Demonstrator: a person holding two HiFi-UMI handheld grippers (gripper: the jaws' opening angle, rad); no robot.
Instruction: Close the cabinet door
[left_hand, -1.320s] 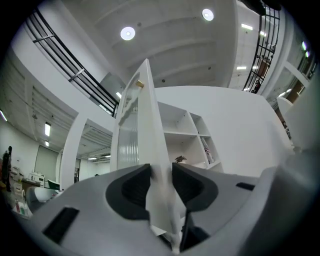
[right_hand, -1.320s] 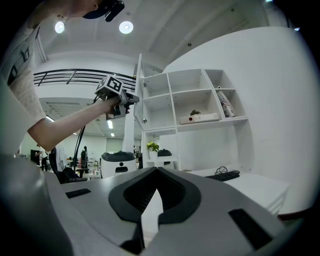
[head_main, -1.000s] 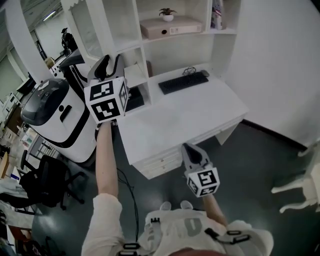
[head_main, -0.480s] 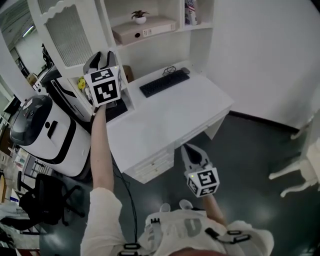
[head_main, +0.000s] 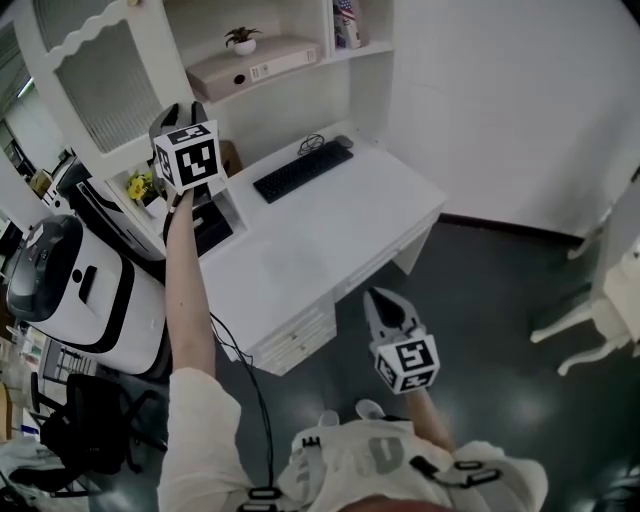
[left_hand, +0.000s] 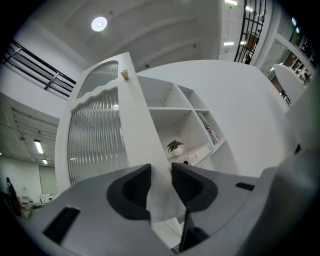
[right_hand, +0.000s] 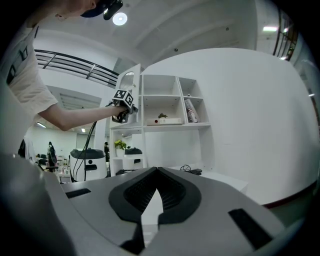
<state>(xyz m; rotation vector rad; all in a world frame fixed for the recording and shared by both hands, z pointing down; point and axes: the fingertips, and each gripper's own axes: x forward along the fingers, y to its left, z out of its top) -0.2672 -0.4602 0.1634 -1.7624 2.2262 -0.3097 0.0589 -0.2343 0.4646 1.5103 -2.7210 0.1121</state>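
Observation:
The white cabinet door (head_main: 95, 75) with ribbed glass stands swung out from the shelf unit at the upper left. My left gripper (head_main: 178, 106) is raised on an outstretched arm and shut on the door's free edge. In the left gripper view that edge (left_hand: 142, 125) runs down between the jaws of my left gripper (left_hand: 160, 171), and both pads lie against it. The right gripper view shows the same grip from afar, with the left gripper (right_hand: 122, 107) on the door (right_hand: 131, 82). My right gripper (head_main: 373, 295) hangs low in front of the desk, shut and holding nothing (right_hand: 157, 172).
A white desk (head_main: 330, 230) carries a black keyboard (head_main: 300, 170). The open shelves hold a flat box (head_main: 250, 68) and a small potted plant (head_main: 243, 40). A white machine (head_main: 60, 290) and an office chair (head_main: 90, 420) stand at the left, and a white chair (head_main: 590, 310) at the right.
My left gripper has moved left and up in the head view, still on the door's edge, and the shelf unit and desk have shifted left. My right gripper stays low in front of the desk.

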